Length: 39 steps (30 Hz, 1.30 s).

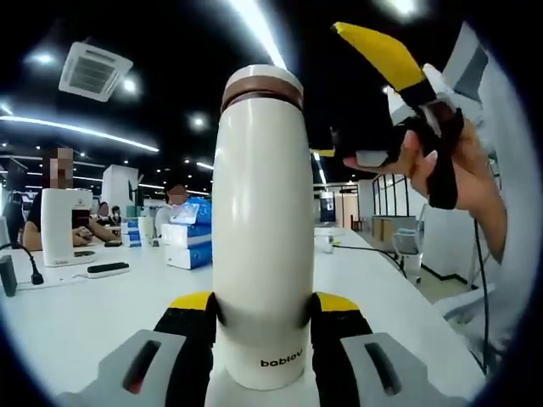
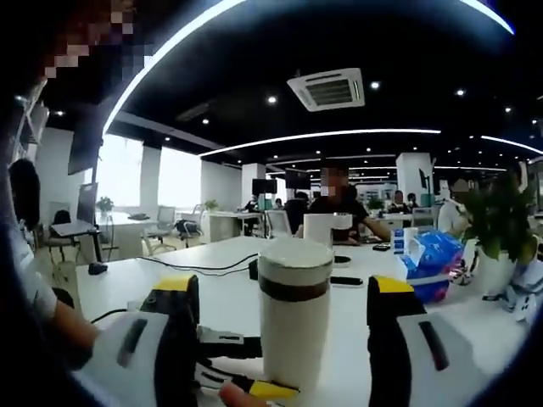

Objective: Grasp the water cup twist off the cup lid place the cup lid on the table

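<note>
A tall white water cup (image 1: 259,229) stands upright on the white table (image 1: 76,322), with a brown band under its white lid (image 1: 262,83). My left gripper (image 1: 261,309) is shut on the cup's lower body, its yellow-tipped jaws pressed against both sides. In the right gripper view the cup (image 2: 294,335) and lid (image 2: 295,259) stand between the wide-apart jaws of my open right gripper (image 2: 284,292), which touches neither. The right gripper (image 1: 382,93) also appears in the left gripper view, held by a hand at the upper right, level with the lid. Part of the left gripper (image 2: 229,352) shows low beside the cup.
Blue tissue packs (image 1: 188,229), a white appliance (image 1: 58,225) and a dark remote-like slab (image 1: 108,270) lie further back on the table. A potted plant (image 2: 501,220) and a blue pack (image 2: 433,254) sit to the right. People sit at the far end. A cable (image 2: 195,267) crosses the tabletop.
</note>
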Available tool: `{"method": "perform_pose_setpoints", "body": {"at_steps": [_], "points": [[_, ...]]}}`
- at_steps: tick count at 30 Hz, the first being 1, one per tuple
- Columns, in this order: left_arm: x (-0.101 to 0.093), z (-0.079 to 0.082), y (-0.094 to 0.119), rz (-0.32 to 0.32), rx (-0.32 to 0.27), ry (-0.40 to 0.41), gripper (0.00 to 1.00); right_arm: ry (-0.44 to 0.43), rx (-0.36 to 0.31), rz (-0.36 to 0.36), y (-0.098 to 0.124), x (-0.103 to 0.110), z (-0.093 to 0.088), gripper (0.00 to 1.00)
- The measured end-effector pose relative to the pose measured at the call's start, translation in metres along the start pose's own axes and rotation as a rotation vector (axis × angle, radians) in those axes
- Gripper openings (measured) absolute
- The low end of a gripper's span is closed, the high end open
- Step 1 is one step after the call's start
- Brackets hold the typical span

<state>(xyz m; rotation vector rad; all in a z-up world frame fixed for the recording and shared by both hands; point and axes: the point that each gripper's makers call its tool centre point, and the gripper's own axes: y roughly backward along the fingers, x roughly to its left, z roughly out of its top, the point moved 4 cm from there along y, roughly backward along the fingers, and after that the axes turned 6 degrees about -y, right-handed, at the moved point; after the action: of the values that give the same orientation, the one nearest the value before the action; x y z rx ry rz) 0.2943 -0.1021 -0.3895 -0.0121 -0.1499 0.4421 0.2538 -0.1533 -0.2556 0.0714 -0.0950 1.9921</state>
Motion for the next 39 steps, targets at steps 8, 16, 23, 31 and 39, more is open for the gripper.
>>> {"method": "perform_pose_setpoints", "body": {"at_steps": [8, 16, 23, 31, 39], "points": [[0.000, 0.000, 0.000, -0.001, -0.001, -0.001, 0.45, -0.036, -0.034, 0.011, -0.018, -0.002, 0.008, 0.79], [-0.001, 0.000, 0.000, -0.002, -0.001, -0.001, 0.45, -0.047, -0.046, 0.010, -0.025, -0.004, 0.015, 0.59], [-0.001, 0.000, 0.001, -0.002, -0.002, -0.002, 0.45, -0.050, -0.030, 0.004, -0.026, -0.007, 0.015, 0.47], [-0.002, 0.000, 0.001, -0.001, -0.002, -0.005, 0.45, -0.009, 0.046, 0.100, -0.028, -0.004, 0.015, 0.46], [0.000, 0.000, 0.001, -0.002, -0.005, -0.009, 0.45, 0.030, 0.116, 0.242, -0.030, -0.006, 0.015, 0.45]]}}
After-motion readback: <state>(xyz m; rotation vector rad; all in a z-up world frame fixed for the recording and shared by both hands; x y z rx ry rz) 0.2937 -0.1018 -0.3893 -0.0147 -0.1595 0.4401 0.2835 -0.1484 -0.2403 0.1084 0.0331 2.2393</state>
